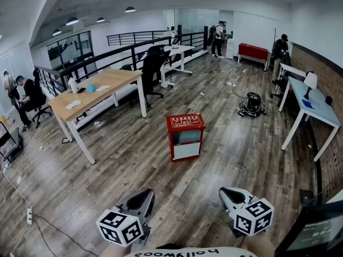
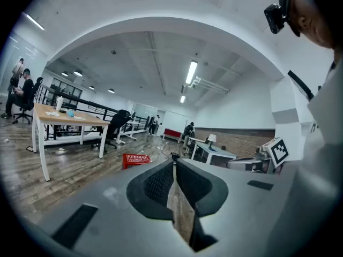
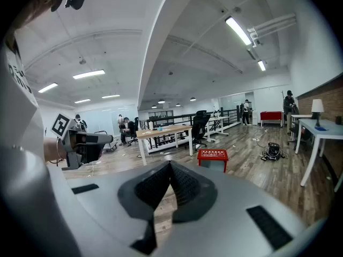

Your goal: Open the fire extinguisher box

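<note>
1. Both grippers are clenched on nothing. The left gripper (image 1: 138, 201) at 7 o'clock and the right gripper (image 1: 234, 196) at 5 o'clock each show jaw tips meeting, with only floor (image 1: 134, 159) behind them. If we reach the door like that we would merely bump it, so one pair must part first.
2. The box (image 1: 185, 136) stands upright on the floor at 12 o'clock, well apart from us, its pale front panel facing us. We judge the whole approach lies ahead. A misjudged reach could land a jaw on the frame instead of the door edge.
3. We cannot make out a handle or latch from here. Guessing the wrong side would mean pulling against the hinge.
4. Nothing braces the box. A one-sided tug may slide or tip it, so the spare gripper should probably steady the top.
5. Cables (image 1: 251, 105) lie at 1 o'clock beyond the box, and a table (image 1: 102, 84) stands at 10 o'clock. Both are off a straight path, so only a sideways drift would bring them in.
</note>
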{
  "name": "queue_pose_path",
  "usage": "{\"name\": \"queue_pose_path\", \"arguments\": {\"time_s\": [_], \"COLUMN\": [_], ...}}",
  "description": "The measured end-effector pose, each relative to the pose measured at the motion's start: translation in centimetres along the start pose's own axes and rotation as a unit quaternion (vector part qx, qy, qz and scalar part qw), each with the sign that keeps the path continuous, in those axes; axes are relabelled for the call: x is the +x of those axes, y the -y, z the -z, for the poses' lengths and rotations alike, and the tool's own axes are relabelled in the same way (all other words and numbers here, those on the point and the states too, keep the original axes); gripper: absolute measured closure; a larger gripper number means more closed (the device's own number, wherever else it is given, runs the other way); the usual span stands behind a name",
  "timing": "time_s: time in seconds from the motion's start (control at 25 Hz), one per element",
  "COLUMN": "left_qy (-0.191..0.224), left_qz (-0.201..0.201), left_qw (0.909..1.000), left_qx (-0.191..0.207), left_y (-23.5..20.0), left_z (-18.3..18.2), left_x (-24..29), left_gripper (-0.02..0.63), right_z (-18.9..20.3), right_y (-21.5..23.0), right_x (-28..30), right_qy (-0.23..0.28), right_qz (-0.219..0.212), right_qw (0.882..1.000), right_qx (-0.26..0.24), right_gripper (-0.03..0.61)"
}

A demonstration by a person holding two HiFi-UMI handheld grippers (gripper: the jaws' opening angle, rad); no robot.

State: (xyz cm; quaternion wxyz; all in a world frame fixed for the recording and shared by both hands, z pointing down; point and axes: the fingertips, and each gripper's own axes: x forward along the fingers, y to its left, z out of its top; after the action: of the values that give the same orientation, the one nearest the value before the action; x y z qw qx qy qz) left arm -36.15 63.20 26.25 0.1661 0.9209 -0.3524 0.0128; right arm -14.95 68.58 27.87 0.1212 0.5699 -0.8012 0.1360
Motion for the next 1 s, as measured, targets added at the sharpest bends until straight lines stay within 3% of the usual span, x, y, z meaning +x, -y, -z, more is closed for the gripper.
{"name": "queue_pose_path", "arguments": {"time_s": [0.6,1.0], "left_qy": [-0.003,0.005], "left_qz": [-0.011,-0.058], "left_qw": [0.9999,0.9976], "left_qx": [-0.012,-0.039], "left_y": [-0.3,-2.2], "left_z": [0.2,1.8], "left_x": [1.6,1.4], "left_gripper": [0.592,0.592], "right_z": [0.0,2.2], "right_y": [2.7,7.4], "right_x": [-0.4,-2.8], "right_qy": [-0.001,0.003], "right_qz": [0.008,0.023], "right_qw": [1.000,0.999], "right_qx": [-0.004,0.021], "right_gripper": [0.569,0.569]}}
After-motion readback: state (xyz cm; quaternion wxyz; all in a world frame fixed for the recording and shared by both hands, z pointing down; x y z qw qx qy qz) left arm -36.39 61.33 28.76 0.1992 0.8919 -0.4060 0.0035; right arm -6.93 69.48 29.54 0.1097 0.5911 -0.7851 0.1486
